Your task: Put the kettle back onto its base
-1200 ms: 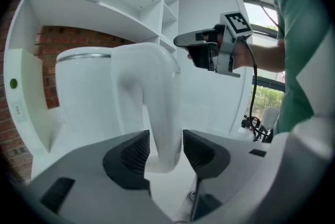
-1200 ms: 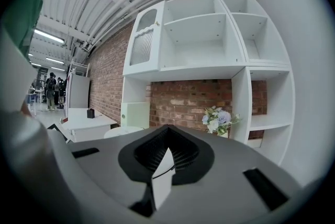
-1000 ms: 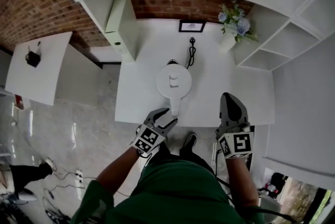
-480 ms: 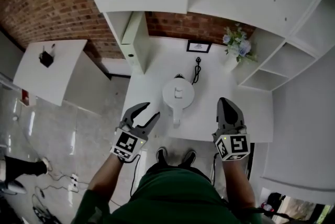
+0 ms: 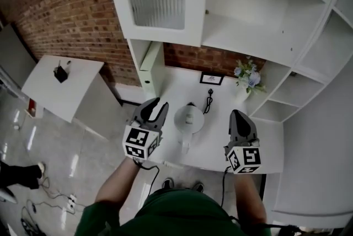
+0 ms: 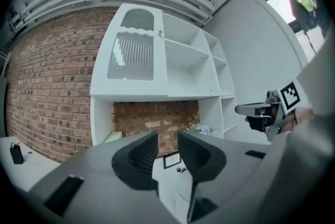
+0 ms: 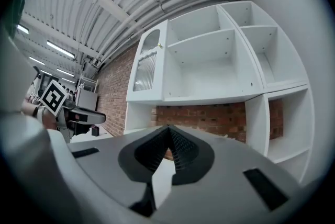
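Side table (image 5: 62,89): stands well apart from the work, at 9 o'clock of the bench (image 5: 215,142); a small dark thing on it is too small to name.
Left gripper (image 5: 155,111): held above the bench edge at the kettle's 9 o'clock. The left gripper view shows its jaws partly open, with a clear gap and nothing between them.
Kettle (image 5: 189,118): white, upright near the middle of the bench between the two grippers, touched by neither. Its handle points to 6 o'clock, toward the person.
Base: not made out. From above the kettle body covers whatever is under it, so I cannot tell whether it is seated.
Plug (image 5: 209,92): lies loose on the bench with its cord at the kettle's 1 o'clock. A picture frame (image 5: 212,79) stands beyond it against the brick.
Right gripper (image 5: 237,114): held at the kettle's 3 o'clock. In its own view the jaws are pressed together at the tips, empty.
Flowers (image 5: 246,76): at the kettle's 2 o'clock, beside the shelf unit (image 5: 248,25).
Step in hand: judged to be the close of the task, with the kettle set down and both grippers off it.
Next move: likely none beyond checking the seating. If the kettle sits crooked, the left jaws would need to take the handle again.
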`<act>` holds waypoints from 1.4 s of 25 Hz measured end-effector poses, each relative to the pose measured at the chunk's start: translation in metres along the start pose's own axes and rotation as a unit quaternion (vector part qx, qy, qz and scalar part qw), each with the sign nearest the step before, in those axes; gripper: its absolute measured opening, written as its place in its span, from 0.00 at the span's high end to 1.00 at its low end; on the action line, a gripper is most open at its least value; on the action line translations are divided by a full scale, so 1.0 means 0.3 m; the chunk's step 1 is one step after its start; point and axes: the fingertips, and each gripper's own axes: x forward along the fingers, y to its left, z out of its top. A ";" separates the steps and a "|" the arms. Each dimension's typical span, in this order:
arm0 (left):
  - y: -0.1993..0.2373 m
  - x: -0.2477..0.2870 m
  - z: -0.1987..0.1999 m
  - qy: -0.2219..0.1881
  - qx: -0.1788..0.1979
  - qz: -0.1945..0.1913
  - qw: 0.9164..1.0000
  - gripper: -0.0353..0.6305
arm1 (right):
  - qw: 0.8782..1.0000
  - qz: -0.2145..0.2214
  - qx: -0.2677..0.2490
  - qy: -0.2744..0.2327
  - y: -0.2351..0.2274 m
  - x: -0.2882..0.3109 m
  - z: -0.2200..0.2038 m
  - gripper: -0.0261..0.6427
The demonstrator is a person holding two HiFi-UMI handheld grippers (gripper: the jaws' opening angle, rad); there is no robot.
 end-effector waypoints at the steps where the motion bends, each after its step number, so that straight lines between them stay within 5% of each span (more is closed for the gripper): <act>1: -0.005 0.005 0.026 -0.007 -0.001 0.001 1.000 0.75 | 1.000 -0.002 -0.001 -0.005 -0.008 0.000 0.021 0.94; 11: -0.061 0.046 0.210 -0.065 -0.011 -0.008 0.998 0.75 | 0.999 -0.016 -0.016 -0.049 -0.082 -0.001 0.180 0.94; 35: -0.107 0.161 0.171 -0.028 -0.020 0.003 0.999 0.75 | 0.999 0.003 -0.003 -0.045 -0.174 0.053 0.138 0.94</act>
